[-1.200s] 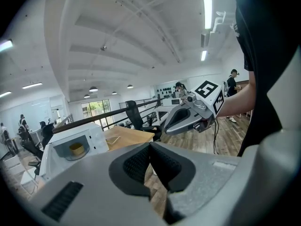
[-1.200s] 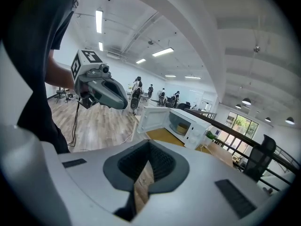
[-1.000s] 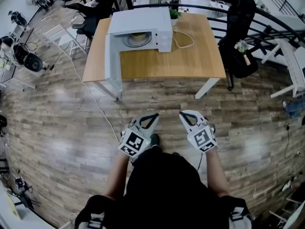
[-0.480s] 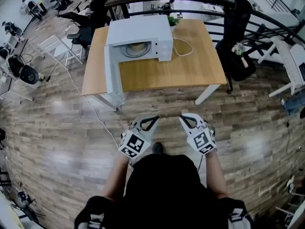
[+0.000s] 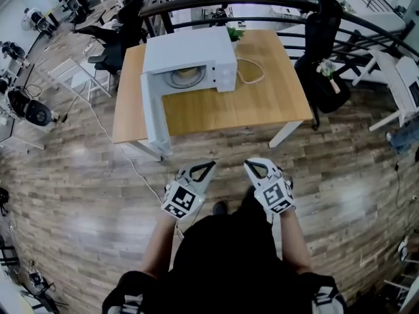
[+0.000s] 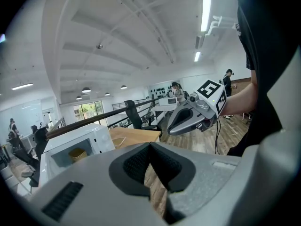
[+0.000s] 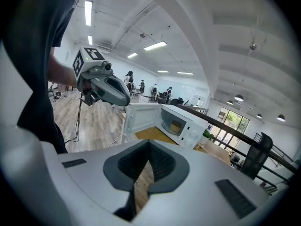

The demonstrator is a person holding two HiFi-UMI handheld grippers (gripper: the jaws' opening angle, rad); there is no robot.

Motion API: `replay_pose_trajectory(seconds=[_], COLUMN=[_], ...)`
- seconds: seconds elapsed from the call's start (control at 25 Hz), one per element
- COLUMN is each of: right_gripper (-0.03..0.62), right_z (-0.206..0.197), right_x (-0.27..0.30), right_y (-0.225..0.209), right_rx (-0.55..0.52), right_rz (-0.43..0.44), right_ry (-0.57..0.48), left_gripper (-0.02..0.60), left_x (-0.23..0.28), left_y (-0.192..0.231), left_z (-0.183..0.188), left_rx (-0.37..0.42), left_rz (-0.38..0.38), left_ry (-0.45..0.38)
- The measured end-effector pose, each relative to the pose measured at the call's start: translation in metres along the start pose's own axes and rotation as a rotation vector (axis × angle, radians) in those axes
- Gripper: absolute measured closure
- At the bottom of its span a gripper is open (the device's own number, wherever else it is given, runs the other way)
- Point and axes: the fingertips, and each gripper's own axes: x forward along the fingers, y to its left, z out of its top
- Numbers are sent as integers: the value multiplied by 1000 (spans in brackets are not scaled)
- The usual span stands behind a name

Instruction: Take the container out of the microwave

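Left gripper and right gripper are pressed together, empty. Head view puts the open microwave at twelve o'clock; gripper views show the container inside side-on.

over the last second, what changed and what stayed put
The person walked toward the table, bringing the left gripper and right gripper nearer the microwave. Nothing was grasped or released. Both grippers stay shut and empty, the microwave door stays open, and the container is still inside.

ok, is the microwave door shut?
No, the microwave door stands swung wide open, and the container shows inside.
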Motion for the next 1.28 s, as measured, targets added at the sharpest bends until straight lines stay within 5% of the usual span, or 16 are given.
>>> replay_pose_trajectory(seconds=[0.52, 1.28], right_gripper=[595, 595], right_z=[8, 7], right_x=[36, 86], right_y=[-83, -171], right_rx=[-40, -149], right_rz=[73, 277], right_ry=[-42, -110], left_gripper=[580, 580], left_x=[57, 117], left_y=[53, 110], left_z=[20, 39], left_rx=[-14, -92], left_rz=[87, 325], left_ry=[18, 100])
